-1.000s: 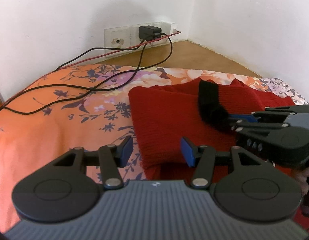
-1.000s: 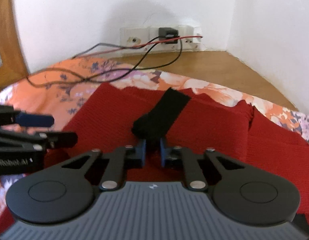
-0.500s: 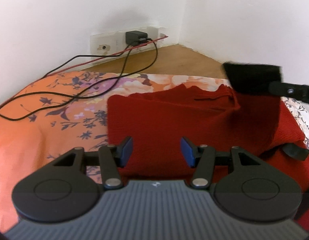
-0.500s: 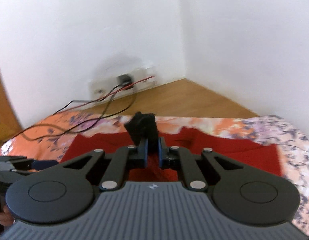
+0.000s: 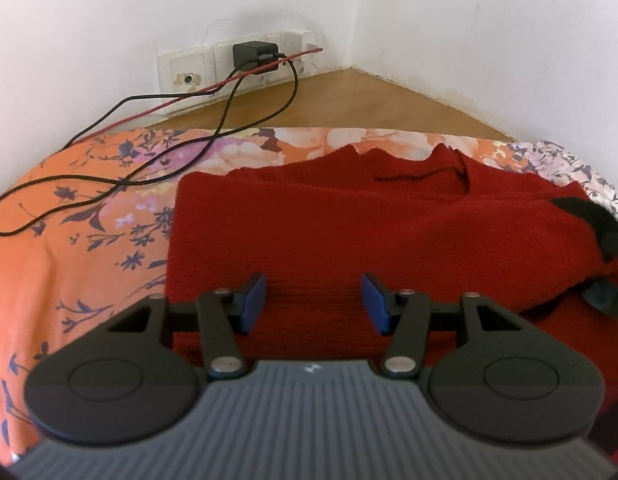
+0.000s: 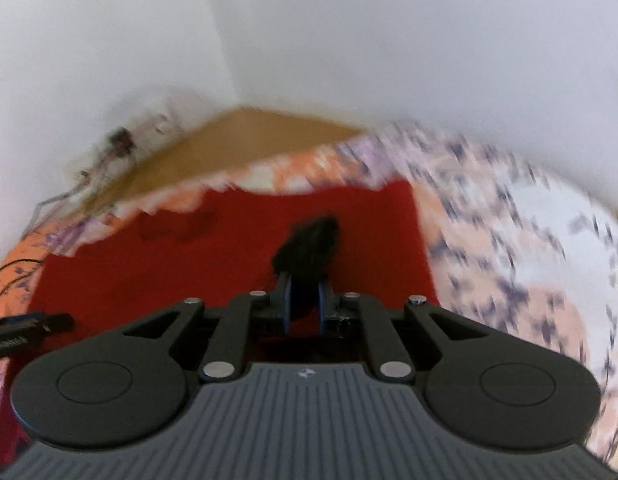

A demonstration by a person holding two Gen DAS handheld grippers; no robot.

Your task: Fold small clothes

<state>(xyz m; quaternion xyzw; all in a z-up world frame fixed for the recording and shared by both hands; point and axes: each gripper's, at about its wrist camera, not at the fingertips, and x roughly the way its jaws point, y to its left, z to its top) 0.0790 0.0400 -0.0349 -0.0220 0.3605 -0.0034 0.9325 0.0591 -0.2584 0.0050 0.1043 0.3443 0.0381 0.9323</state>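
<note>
Red sweater [image 5: 349,232] mid-fold: right gripper [image 6: 304,305] pinches its black cuff [image 6: 309,244]. Left gripper [image 5: 313,302] gapes empty. Next, lay the sleeve flat.

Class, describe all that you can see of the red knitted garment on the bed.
The red knitted garment is a ribbed, woolly-looking piece lying mostly flat on the floral bedsheet, with a jagged far edge and a straight left edge. A black cuff at its right end is pinched in the right claw. The left claw hangs open over its near part; contact cannot be told.
</note>
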